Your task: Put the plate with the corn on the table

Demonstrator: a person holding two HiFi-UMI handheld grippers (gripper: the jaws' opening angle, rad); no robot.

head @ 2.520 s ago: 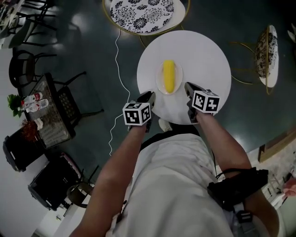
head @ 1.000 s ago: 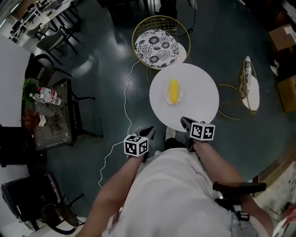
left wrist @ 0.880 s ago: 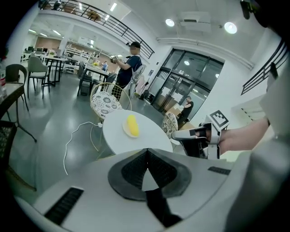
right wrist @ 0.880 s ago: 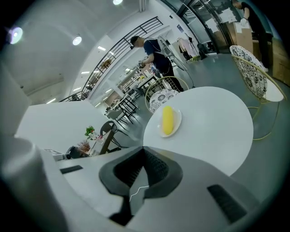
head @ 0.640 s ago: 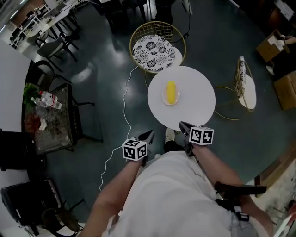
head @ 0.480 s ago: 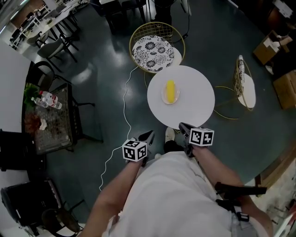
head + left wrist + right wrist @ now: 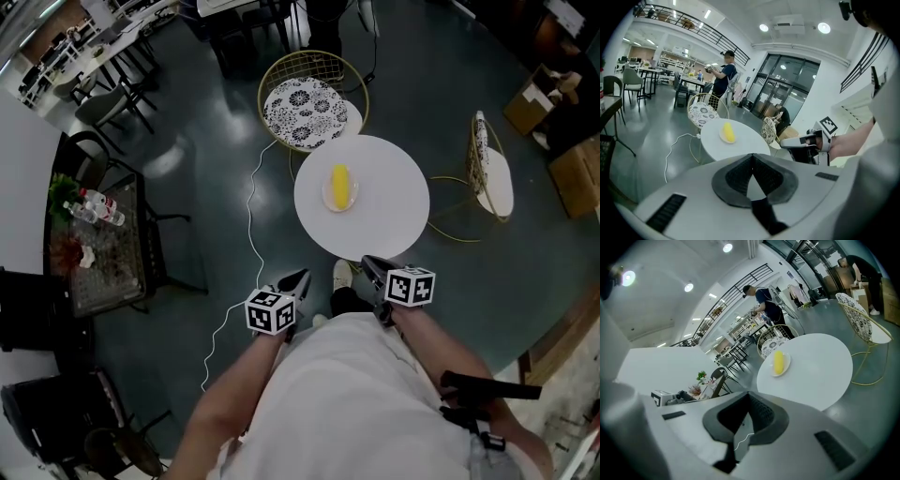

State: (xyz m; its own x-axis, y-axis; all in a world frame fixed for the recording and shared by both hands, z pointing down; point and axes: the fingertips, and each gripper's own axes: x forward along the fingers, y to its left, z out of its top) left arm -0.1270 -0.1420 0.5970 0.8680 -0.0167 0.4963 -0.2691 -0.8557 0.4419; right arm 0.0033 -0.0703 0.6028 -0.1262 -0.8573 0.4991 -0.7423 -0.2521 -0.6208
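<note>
Distance is what has changed: a moment ago you stood against the round white tabletop (image 7: 394, 220) with a tool on either side of the plate. Now you have backed off it, and dark floor (image 7: 187, 206) shows between you and its near edge. The tabletop looks smaller in the head view, with the patterned chair (image 7: 305, 98) beyond it fully in sight.

The plate (image 7: 327, 199) has not come with you. It sits flat on the tabletop, left of centre, with bare white surface all round it. That reads as the placing done and the release finished; nothing in the task seems left to handle.

The corn (image 7: 339, 186) lies on the plate. Its long axis runs almost straight away from you, one end toward your body and the other toward the patterned chair. In the right gripper view the same cob (image 7: 778, 361) stands nearly upright in the picture, lengthwise along your line of sight.

Your left tool (image 7: 300, 277) and right tool (image 7: 368, 263) are drawn in close to your waist, well apart from the tabletop. Each tool's own view shows its jaws pressed together at the tips with nothing between them.
</note>
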